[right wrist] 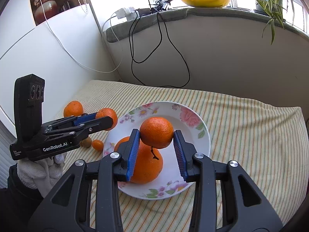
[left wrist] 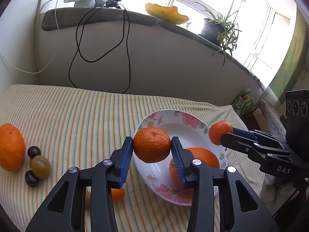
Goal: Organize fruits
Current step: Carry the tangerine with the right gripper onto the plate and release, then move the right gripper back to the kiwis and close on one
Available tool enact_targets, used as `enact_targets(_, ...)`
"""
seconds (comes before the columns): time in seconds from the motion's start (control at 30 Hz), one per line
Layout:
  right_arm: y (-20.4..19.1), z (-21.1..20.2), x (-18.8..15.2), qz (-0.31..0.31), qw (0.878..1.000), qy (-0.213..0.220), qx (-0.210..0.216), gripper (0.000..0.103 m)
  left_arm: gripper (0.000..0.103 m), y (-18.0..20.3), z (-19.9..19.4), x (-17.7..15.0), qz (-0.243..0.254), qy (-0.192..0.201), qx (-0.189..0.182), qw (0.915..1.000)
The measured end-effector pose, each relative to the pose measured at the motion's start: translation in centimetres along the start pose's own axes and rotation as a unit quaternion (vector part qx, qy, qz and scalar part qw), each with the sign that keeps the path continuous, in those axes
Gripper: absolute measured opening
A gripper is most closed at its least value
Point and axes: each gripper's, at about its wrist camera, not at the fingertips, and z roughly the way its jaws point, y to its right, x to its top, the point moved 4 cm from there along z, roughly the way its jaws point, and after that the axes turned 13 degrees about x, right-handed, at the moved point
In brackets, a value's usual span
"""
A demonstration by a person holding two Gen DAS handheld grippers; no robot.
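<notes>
Tongs first: the left tongs (left wrist: 152,147) are clamped on a mandarin (left wrist: 152,147), both blue ribbed pads pressed against its sides, and the fruit hangs in the air over the near-left rim of the floral plate (left wrist: 164,116). The right tongs (right wrist: 156,133) are likewise closed on a second mandarin (right wrist: 156,132), held above the plate's middle; its left pad touches the fruit, and on the right I cannot tell whether a thin gap remains. A short dark stem dangles beneath this fruit. From the left wrist view the right tongs (left wrist: 222,135) come in from the right with that mandarin (left wrist: 220,132) at their tip, beside the plate's right rim.

Inside the floral plate (right wrist: 193,116) lies one large orange (right wrist: 148,166), resting on its near-left side and partly hidden behind the pads. Nothing else is in the plate.

The plate sits on a striped cloth (left wrist: 77,116) covering the counter. On the cloth to the left lie a small kumquat (left wrist: 117,194), then a greenish-brown grape tomato (left wrist: 40,166) touching two dark ones (left wrist: 34,151), and beyond these another orange (left wrist: 11,147) at the left edge.

A gloved hand (right wrist: 38,172) grips the left device. Farther back, black cables (left wrist: 108,48) hang down the wall from the windowsill, where a yellow bowl (left wrist: 166,12) and a potted plant (left wrist: 222,27) stand.
</notes>
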Motion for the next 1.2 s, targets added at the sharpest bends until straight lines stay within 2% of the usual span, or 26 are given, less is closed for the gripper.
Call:
enact_targets(0.57,3.2,3.4,0.8,0.027,0.999,-0.015,0.006,0.038,0.039,2.1,2.7,0.9,0.017,-0.014,-0.016,0.9996)
enact_targets(0.93,3.5,2.8,1.0,0.038,0.999,-0.006,0.004,0.040,0.040,2.4,2.5,0.9,0.024,-0.012,-0.011,0.9996)
enact_targets(1.03,3.3,2.4,1.1,0.038,0.999,-0.001,0.002,0.044,0.044,2.5,2.1,1.1,0.021,-0.008,-0.012,0.9997)
enact_targets(1.2,3.0,1.5,0.8,0.041,0.999,0.005,0.003,0.044,0.044,2.5,1.2,1.3,0.021,0.000,-0.009,0.9997)
